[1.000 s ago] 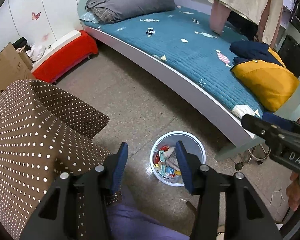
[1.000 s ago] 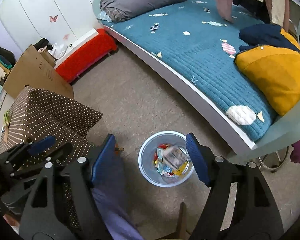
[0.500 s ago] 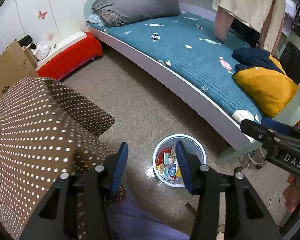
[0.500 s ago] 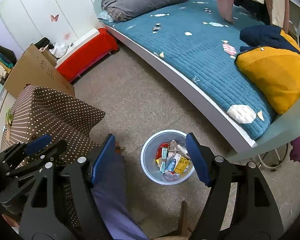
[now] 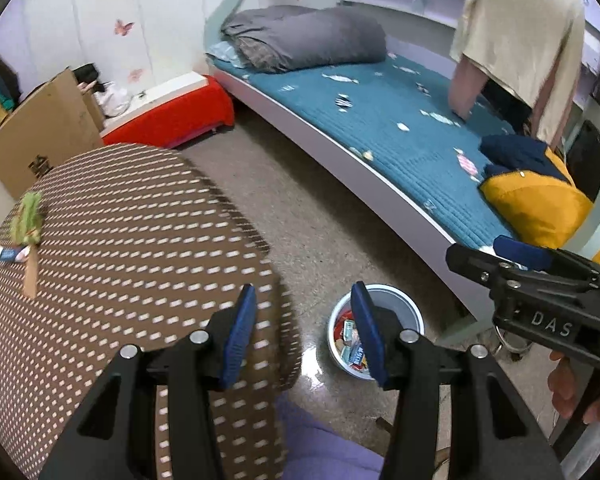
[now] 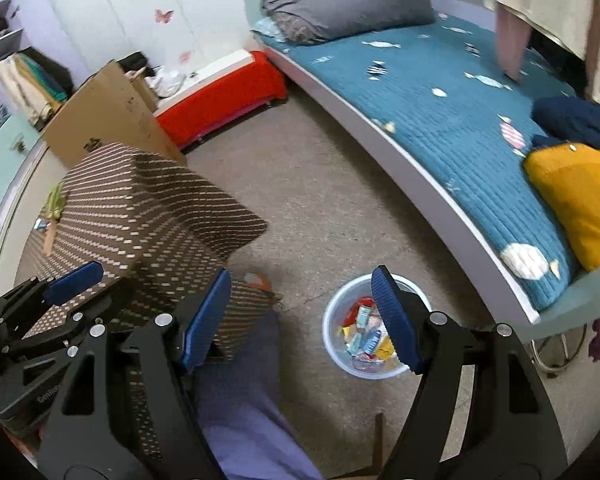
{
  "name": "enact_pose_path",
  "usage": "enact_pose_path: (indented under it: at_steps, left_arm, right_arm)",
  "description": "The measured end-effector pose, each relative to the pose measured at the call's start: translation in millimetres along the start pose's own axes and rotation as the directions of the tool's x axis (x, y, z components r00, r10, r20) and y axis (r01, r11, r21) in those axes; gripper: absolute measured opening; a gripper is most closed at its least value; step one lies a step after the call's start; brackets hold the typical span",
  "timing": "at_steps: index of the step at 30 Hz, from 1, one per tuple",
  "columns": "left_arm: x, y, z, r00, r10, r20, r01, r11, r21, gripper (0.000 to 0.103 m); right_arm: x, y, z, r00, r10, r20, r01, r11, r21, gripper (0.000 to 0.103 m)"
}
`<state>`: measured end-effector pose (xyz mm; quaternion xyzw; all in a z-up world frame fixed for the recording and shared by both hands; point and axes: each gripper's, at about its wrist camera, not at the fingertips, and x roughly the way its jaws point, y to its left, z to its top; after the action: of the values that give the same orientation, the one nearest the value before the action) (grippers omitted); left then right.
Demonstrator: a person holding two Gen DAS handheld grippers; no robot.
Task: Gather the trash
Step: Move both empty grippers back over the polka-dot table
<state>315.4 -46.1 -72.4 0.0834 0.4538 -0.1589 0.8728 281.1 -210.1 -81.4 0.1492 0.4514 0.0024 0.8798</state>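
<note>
The only writing that reads clearly is "DAS", in pale letters on the black body of the right gripper (image 5: 512,250) as it juts into the left wrist view from the right edge; a hand (image 5: 580,396) grips its handle below. Dark print on the cardboard box (image 5: 40,136) is too blurred to make out. Both tools are matte black plastic with silver screw heads and ribbed blue pads (image 6: 396,320). The left gripper (image 5: 304,332) has its jaws apart with nothing between them; the right gripper's jaws stand wider apart, likewise empty.

The trash sits in a round, pale blue-white plastic bin (image 6: 336,312) on the glossy speckled stone floor (image 6: 320,208), near the white curved edge of the bed (image 6: 412,168). Inside it lies a jumble of crumpled wrappers (image 6: 364,332) in red, light blue and yellow; their labels are too small to read. On the brown, white-dotted fabric cover of the table (image 5: 120,240) lie a green leafy scrap (image 5: 28,216), a small blue-and-white packet (image 5: 10,255) touching it, and a flat tan stick (image 5: 31,272). The bed has a quilted teal cover (image 6: 440,112) with candy prints, a grey pillow (image 6: 348,4) and a mustard and navy garment (image 6: 576,172). A red cloth-covered bench (image 6: 224,96) stands by the wall
</note>
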Motion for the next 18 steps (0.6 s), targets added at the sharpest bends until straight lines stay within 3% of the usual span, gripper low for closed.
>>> enact_pose_path:
  at_steps: [10, 18]
  left_arm:
    - [-40.1, 75.8, -19.8, 0.995, 0.087, 0.052, -0.079, 0.989, -0.128, 0.054]
    - [-69.7, 155.8, -39.0, 0.98, 0.191, 0.062, -0.169, 0.952, -0.254, 0.058]
  right_arm:
    - [5.4, 88.5, 10.0, 0.996, 0.088, -0.022, -0.09, 0.985, -0.145, 0.073]
    - [12.9, 172.7, 13.7, 0.985, 0.16, -0.057, -0.17, 0.951, -0.26, 0.079]
